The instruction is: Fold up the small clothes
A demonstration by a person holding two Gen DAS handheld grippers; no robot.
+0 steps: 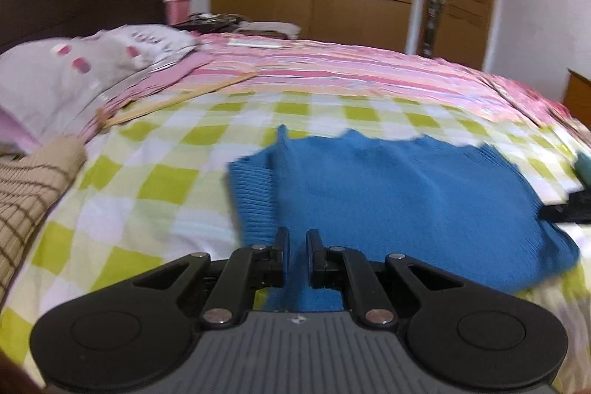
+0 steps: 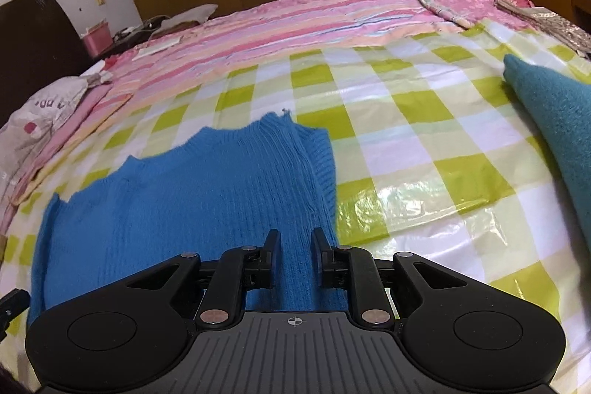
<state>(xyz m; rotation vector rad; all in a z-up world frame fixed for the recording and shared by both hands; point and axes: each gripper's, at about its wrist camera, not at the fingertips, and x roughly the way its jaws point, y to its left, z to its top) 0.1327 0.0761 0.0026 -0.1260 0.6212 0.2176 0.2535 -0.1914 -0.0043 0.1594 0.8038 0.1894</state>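
Both claws first: your left gripper [image 1: 297, 244] has its jaws nearly together with blue knit running between them, so it looks pinched on the cloth, though I can't tell how firm the bite is. Your right gripper [image 2: 295, 244] shows a wider gap with sweater running through it, and I honestly can't tell if it's holding or just hovering over it.

Now big to small. You're working on a bed [image 2: 332, 17] with a pink striped cover, and a green-and-white checked plastic sheet [image 2: 424, 143] is spread over the near part, probably to give you a smooth, slippery folding surface. The blue knit sweater [image 2: 177, 194] lies flat on that sheet, neckline at the far edge, and you've got a claw at each near end of it. That's a sensible spot if you mean to lift the near edge and carry it over toward the collar.

A teal fleece garment [image 2: 554, 120] sits well apart on the right, and a tan checked cloth [image 1: 29, 194] is off to the left, likely waiting their turn. The pillow [image 1: 74, 72] is far left.
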